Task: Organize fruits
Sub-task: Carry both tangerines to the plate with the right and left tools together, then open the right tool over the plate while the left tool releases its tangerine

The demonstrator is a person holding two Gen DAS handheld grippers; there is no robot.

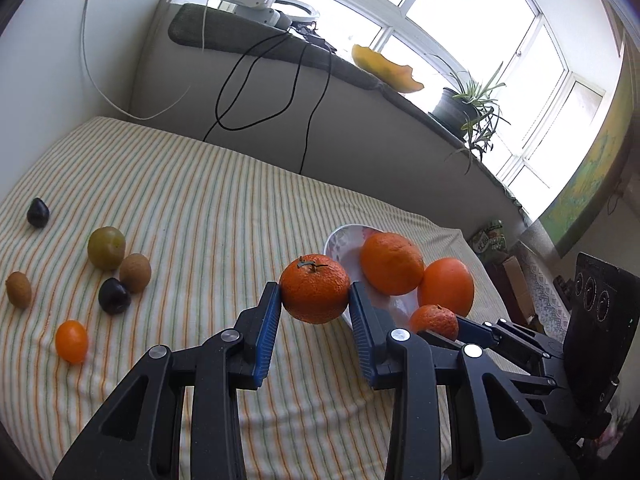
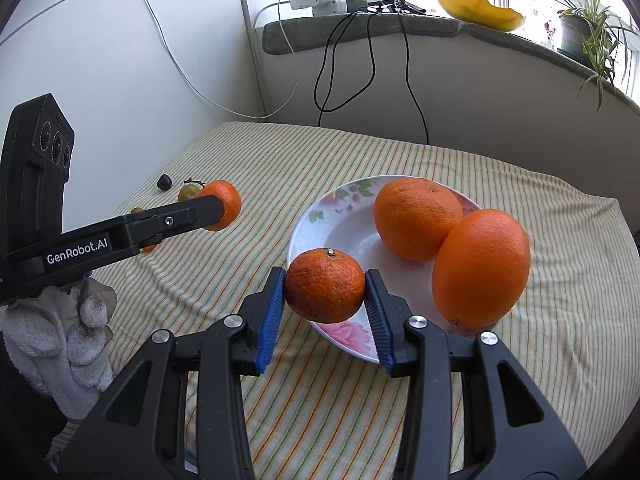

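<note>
My left gripper (image 1: 315,294) is shut on a stemmed mandarin (image 1: 314,289), held above the striped cloth left of the floral plate (image 1: 336,240). It also shows in the right wrist view (image 2: 222,206). My right gripper (image 2: 325,290) is shut on a darker mandarin (image 2: 325,286) over the plate's near rim (image 2: 340,338); this mandarin shows in the left wrist view (image 1: 434,321). One large orange (image 2: 418,218) lies on the plate. Another large orange (image 2: 480,268) rests at the plate's right edge.
On the cloth at left lie a green plum (image 1: 106,253), two kiwis (image 1: 135,273) (image 1: 18,289), two dark plums (image 1: 114,295) (image 1: 38,212) and a small orange fruit (image 1: 71,341). Cables (image 2: 368,64) hang from the windowsill. A potted plant (image 2: 580,28) stands on the sill.
</note>
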